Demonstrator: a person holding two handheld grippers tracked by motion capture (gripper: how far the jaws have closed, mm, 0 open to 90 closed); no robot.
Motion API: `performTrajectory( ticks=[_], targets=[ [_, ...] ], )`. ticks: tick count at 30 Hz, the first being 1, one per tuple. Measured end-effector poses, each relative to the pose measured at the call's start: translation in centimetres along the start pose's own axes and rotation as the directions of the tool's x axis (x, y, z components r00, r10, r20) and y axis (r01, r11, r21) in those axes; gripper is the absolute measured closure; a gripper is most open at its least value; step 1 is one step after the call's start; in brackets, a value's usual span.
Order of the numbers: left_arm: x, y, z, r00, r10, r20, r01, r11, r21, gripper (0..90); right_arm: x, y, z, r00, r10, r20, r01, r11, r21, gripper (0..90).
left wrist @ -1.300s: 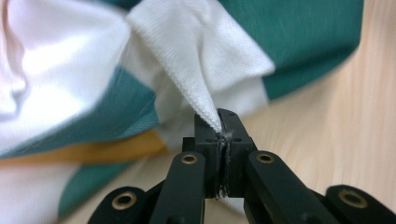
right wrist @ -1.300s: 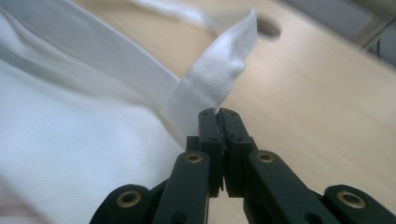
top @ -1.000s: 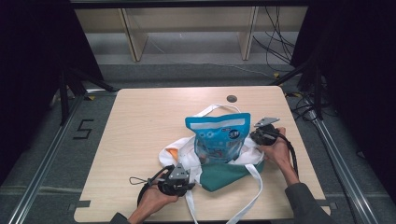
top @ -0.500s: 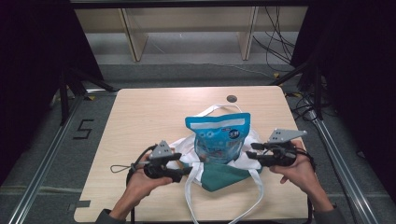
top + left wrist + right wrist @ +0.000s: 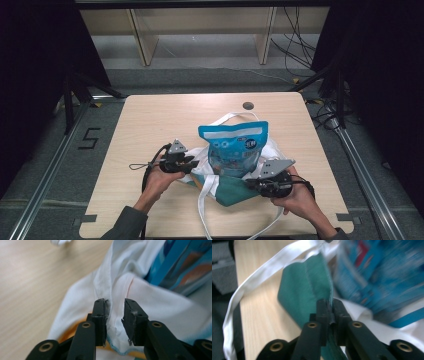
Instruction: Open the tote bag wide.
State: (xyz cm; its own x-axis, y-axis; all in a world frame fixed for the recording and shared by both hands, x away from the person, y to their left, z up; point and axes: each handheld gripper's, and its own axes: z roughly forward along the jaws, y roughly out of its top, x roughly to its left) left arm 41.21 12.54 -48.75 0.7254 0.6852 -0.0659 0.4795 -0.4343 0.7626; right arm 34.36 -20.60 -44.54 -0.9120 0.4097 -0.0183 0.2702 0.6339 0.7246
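So the high view gives the whole layout: a tote bag (image 5: 227, 187), white with a green panel, lies at the near middle of the wooden table (image 5: 150, 115), and a blue snack pouch (image 5: 235, 147) stands up out of its mouth. What that view can't settle is the grip, and the gripper views do.

In the left gripper view, the left gripper (image 5: 115, 315) has a fold of the bag's white hem bunched between its jaws. They've just been closing and sit at a narrow gap, with the cloth touching the left pad; whether it's truly pinched I can't tell. In the right gripper view, the right gripper (image 5: 330, 308) is clamped tight on the stitched edge of the green panel, with the jaws nearly touching through the fabric.

Pose-wise, the left hand (image 5: 157, 180) comes in from 7 o'clock, its gripper lying roughly level and pointing toward 3 o'clock at the bag's left rim. The right hand (image 5: 295, 197) comes in from 5 o'clock, its gripper pointing toward 9 o'clock at the near right rim.

Around it: a white strap (image 5: 205, 210) runs off toward 6 o'clock, another loops behind the pouch at 12, and a dark grommet (image 5: 248, 105) sits farther back. The pouch stands right between the two grippers.
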Motion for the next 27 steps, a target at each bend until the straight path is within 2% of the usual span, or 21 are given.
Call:
performTrajectory(
  ticks=[1,2,3,4,5,6,7,8,9,10,11,13,14,16,17,18,20,21,24,26,27],
  targets=[
    [0.1,-0.5,0.5,0.9999,0.013,-0.009,-0.012,0.9994,0.031,74.1,0.1,-0.2,0.2,1.0000,-0.008,-0.006,0.008,0.9998,0.020,86.5],
    [0.1,-1.0,1.2,1.0000,0.006,-0.001,-0.006,0.9987,0.051,76.4,0.4,-0.5,0.5,0.9998,-0.020,0.005,0.020,0.9991,0.038,86.5],
    [0.0,-1.5,2.1,0.9989,-0.045,0.014,0.045,0.9980,0.046,77.0,0.6,-0.9,1.0,0.9995,-0.028,0.011,0.028,0.9974,0.066,86.6],
    [-0.1,-1.5,2.1,0.9974,-0.069,0.020,0.068,0.9971,0.033,78.1,0.8,-1.5,1.9,0.9995,-0.025,0.019,0.022,0.9939,0.108,86.9],
    [-0.1,-1.3,2.1,0.9987,-0.048,0.016,0.047,0.9978,0.046,78.1,0.8,-1.8,2.4,0.9985,-0.052,0.013,0.051,0.9914,0.121,87.0],
    [-0.3,-1.2,2.1,0.9998,-0.016,0.012,0.015,0.9988,0.047,78.1,1.1,-2.2,2.8,0.9993,-0.013,0.034,0.008,0.9893,0.146,87.1],
    [-0.4,-1.2,2.2,0.9998,-0.020,0.003,0.020,0.9985,0.051,78.1,1.0,-2.5,3.2,0.9992,-0.029,0.028,0.025,0.9886,0.148,87.1],
    [-0.3,-1.2,2.2,0.9999,-0.013,0.003,0.012,0.9985,0.053,78.4,0.8,-2.6,3.2,0.9996,0.001,0.029,-0.005,0.9907,0.136,87.2],
    [-0.2,-1.3,2.2,0.9998,-0.017,0.013,0.016,0.9989,0.045,78.4,0.7,-2.6,3.3,0.9998,-0.019,0.012,0.017,0.9918,0.127,87.2],
    [-0.1,-1.4,2.2,0.9990,-0.041,0.017,0.040,0.9983,0.043,78.4,0.7,-2.6,3.4,0.9997,0.003,0.023,-0.006,0.9916,0.129,87.1],
    [0.0,-1.4,2.2,0.9984,-0.052,0.022,0.051,0.9978,0.041,78.5,0.7,-2.6,3.5,0.9994,-0.002,0.034,-0.002,0.9908,0.135,87.1],
    [0.0,-1.3,2.3,0.9982,-0.056,0.019,0.056,0.9977,0.039,78.7,0.9,-2.5,3.6,0.9987,-0.016,0.047,0.009,0.9894,0.145,87.0],
    [0.1,-1.2,2.4,0.9983,-0.056,0.015,0.056,0.9978,0.036,79.0,0.8,-2.5,3.7,0.9980,-0.039,0.049,0.032,0.9902,0.136,87.0],
    [0.3,-1.2,2.5,0.9987,-0.049,-0.012,0.049,0.9982,0.033,79.5,0.7,-2.4,3.9,0.9977,-0.023,0.064,0.013,0.9897,0.143,86.9],
    [0.6,-1.0,2.6,0.9994,-0.031,-0.018,0.031,0.9992,0.027,79.8,0.5,-2.2,4.1,0.9970,-0.030,0.072,0.020,0.9902,0.138,86.9],
    [0.9,-0.9,2.7,0.9990,-0.030,-0.032,0.031,0.9990,0.031,79.9,0.3,-2.0,4.4,0.9965,-0.048,0.068,0.038,0.9902,0.135,86.9],
    [1.4,-0.7,2.9,0.9979,-0.050,-0.040,0.052,0.9982,0.029,79.9,0.0,-1.6,4.8,0.9952,-0.046,0.087,0.033,0.9891,0.143,86.9],
    [1.9,-0.6,2.9,0.9980,-0.044,-0.044,0.046,0.9984,0.032,79.9,-0.3,-1.4,5.1,0.9941,-0.052,0.095,0.038,0.9891,0.143,86.8],
    [2.8,-0.3,3.2,0.9972,-0.058,-0.047,0.059,0.9979,0.028,79.9,-1.3,-1.0,5.7,0.9939,-0.037,0.104,0.024,0.9922,0.122,86.7],
    [3.3,-0.1,3.5,0.9968,-0.043,-0.067,0.045,0.9988,0.021,79.8,-1.8,-0.8,5.9,0.9939,-0.008,0.110,-0.005,0.9929,0.119,86.7],
    [3.7,0.0,3.6,0.9959,-0.036,-0.084,0.038,0.9991,0.020,79.8,-2.1,-0.7,6.1,0.9942,-0.013,0.107,0.001,0.9937,0.112,86.6]
  ],
)
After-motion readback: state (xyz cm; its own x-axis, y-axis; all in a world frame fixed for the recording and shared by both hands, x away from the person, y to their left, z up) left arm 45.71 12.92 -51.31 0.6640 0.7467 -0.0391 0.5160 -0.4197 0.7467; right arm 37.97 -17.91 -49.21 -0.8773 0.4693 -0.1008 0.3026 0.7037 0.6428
